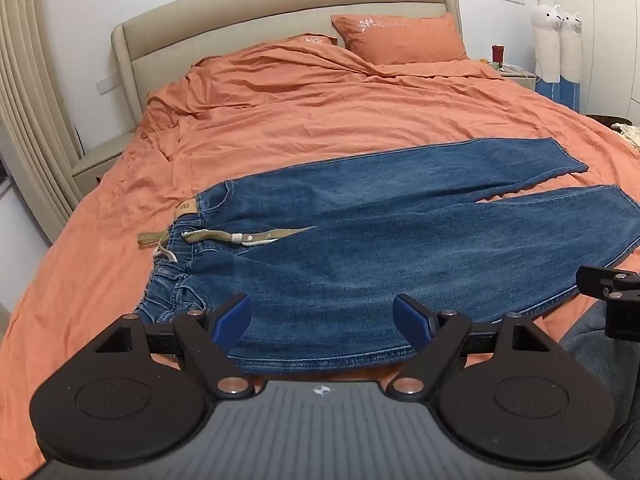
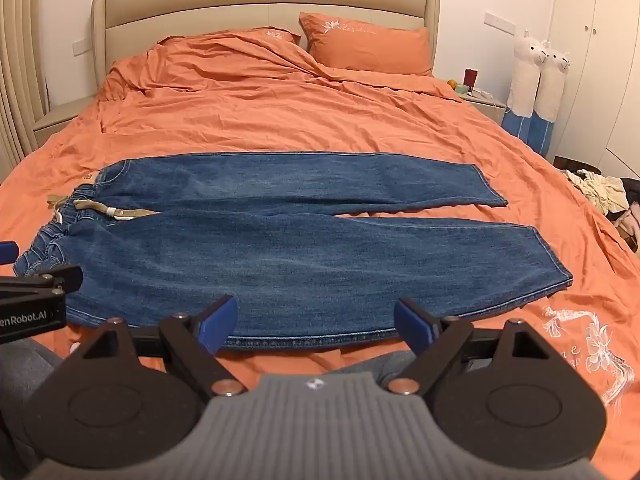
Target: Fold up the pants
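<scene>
Blue jeans [image 1: 360, 240] [image 2: 280, 248] lie flat across the orange bed, waistband to the left, both legs stretched to the right. A khaki belt [image 1: 224, 236] [image 2: 100, 208] trails over the waist. My left gripper [image 1: 322, 322] is open, its blue pads [image 1: 234, 320] wide apart above the near edge of the near leg, close to the waist. My right gripper [image 2: 316, 320] is open too, hovering over the near hem line of the same leg further right. Nothing is between either pair of fingers. Part of the other gripper shows at each view's edge.
The orange duvet [image 2: 280, 112] is wrinkled, with two orange pillows [image 2: 368, 48] at a beige headboard [image 2: 260, 4]. A nightstand [image 2: 480, 100] with small items and two white plush toys [image 2: 536, 76] stand at the right. Loose clothes [image 2: 600, 192] lie beyond the bed's right side.
</scene>
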`<state>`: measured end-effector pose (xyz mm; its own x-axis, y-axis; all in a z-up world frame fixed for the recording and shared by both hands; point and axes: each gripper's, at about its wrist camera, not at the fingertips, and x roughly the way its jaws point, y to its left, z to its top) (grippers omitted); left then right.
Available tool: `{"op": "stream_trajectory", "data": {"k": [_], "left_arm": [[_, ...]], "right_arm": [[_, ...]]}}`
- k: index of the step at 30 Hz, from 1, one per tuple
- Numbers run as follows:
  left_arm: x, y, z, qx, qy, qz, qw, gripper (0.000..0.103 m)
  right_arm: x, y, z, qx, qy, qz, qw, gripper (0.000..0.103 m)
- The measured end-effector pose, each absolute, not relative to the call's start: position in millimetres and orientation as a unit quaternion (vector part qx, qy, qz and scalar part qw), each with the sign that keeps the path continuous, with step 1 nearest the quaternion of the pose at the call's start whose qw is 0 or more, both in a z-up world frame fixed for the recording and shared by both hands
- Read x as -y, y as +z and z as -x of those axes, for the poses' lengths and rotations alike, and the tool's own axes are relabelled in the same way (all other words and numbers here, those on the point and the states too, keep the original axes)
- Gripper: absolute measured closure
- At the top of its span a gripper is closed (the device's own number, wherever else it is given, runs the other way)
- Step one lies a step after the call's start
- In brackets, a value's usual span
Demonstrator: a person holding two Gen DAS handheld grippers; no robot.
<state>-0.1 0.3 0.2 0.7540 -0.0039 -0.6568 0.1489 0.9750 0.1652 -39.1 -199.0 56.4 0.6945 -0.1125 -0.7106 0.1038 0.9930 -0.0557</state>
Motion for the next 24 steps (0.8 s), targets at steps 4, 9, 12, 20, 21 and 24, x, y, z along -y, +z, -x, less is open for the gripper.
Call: {"op": "stream_trajectory", "data": {"k": [4,9,12,20,21,24], "left_arm": [[4,-5,6,-0.347,-0.036,-0.105,0.931,0.009],[0,-3,1,-0.358,-0.041,-0.094,0.928,0.009],[-3,-2,2,-0.357,-0.04,-0.095,0.929,0.009],[-4,-1,2,-0.357,-0.038,-0.095,0.929,0.009],[-4,-1,1,-0.357,-0.038,-0.094,0.929,0.009],[-5,0,2,-0.355,-0.039,-0.095,0.929,0.009]], "right_arm": [[200,56,40,-0.385,-0.058,0.006,0.921,0.021],[200,56,40,-0.385,-0.057,0.002,0.921,0.021],[200,55,42,-0.385,-0.055,0.002,0.921,0.021],[198,56,41,-0.383,-0.055,0.0,0.922,0.021],[198,56,41,-0.384,-0.055,0.0,0.922,0.021],[199,56,41,-0.383,-0.055,0.0,0.922,0.021]]}}
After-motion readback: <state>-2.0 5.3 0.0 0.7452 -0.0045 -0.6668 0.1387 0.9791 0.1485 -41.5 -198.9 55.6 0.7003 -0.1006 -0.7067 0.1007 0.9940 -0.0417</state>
